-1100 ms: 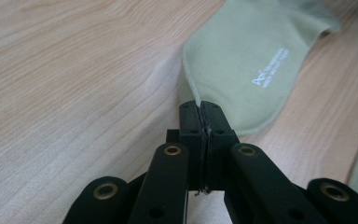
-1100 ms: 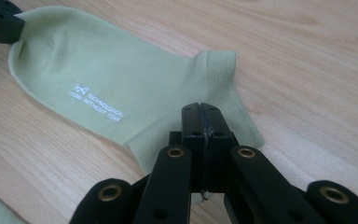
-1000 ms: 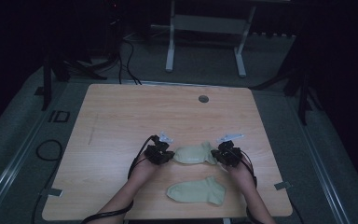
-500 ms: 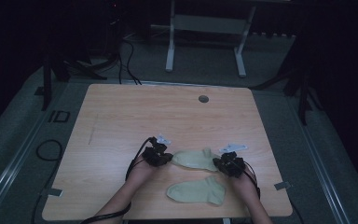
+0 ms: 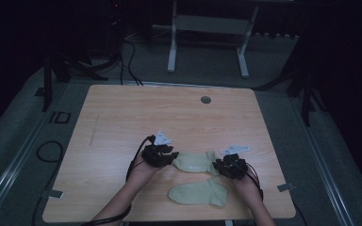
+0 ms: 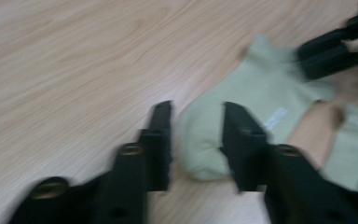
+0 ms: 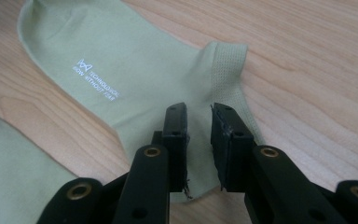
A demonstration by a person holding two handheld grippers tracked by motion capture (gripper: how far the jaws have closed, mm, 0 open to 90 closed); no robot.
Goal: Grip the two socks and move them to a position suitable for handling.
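My left gripper (image 5: 169,157) and right gripper (image 5: 219,165) have just been opening, releasing the far sock (image 5: 195,161), which lies flat between them on the wooden table (image 5: 122,117). The near sock (image 5: 199,193), soft pale-green knit, rests just beside it.

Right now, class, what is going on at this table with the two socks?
A person works at a wooden table with a hand-held gripper in each hand. The left hand-held gripper is at the toe end of the farther pale green sock, the right hand-held gripper at its cuff end. Both have just been opening; the sock lies flat between the parted jaws, released. A second sock lies nearer the person.
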